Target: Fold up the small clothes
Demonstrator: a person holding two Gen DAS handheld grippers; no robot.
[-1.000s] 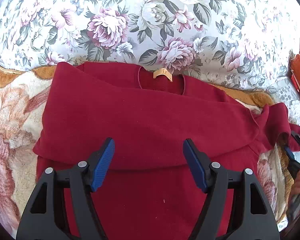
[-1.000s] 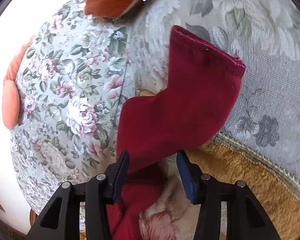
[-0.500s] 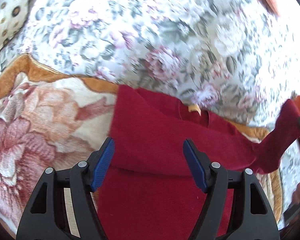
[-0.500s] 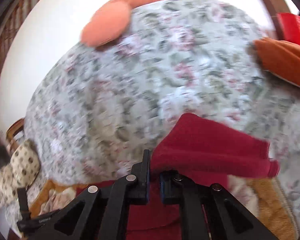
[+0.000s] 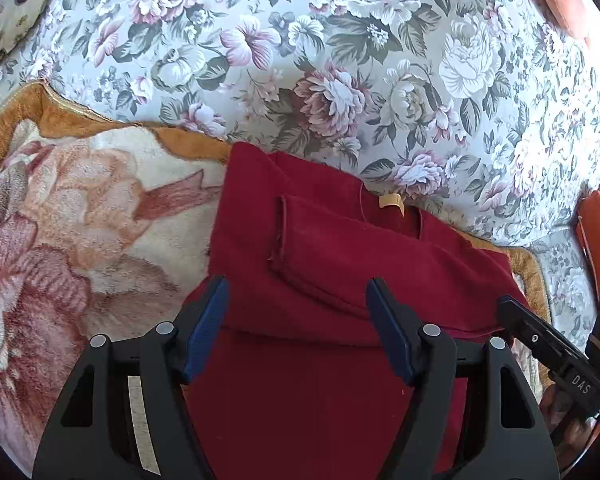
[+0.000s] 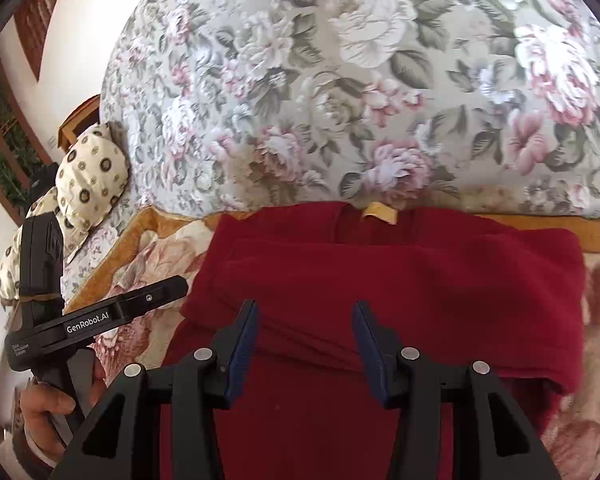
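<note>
Garment: red top, flat on the blanket, collar at the far edge beside the floral sheet.
Label: tan tag inside the collar, facing up.
Sleeves: both laid across the chest, the upper one's cuff ending left of centre; placed so to square the body for the next fold, I judge.
Left gripper: above the near-left body of the top, fingers spread, nothing between them.
Right gripper: over the near middle, jaws have just been opening, now apart and empty; the sleeve lies released beneath.
Contact: whether either fingertip brushes the cloth is hard to tell.
Pillow: spotted, far left, clear of the work.
Stage: sleeves in; hem-to-collar fold likely remains.
</note>
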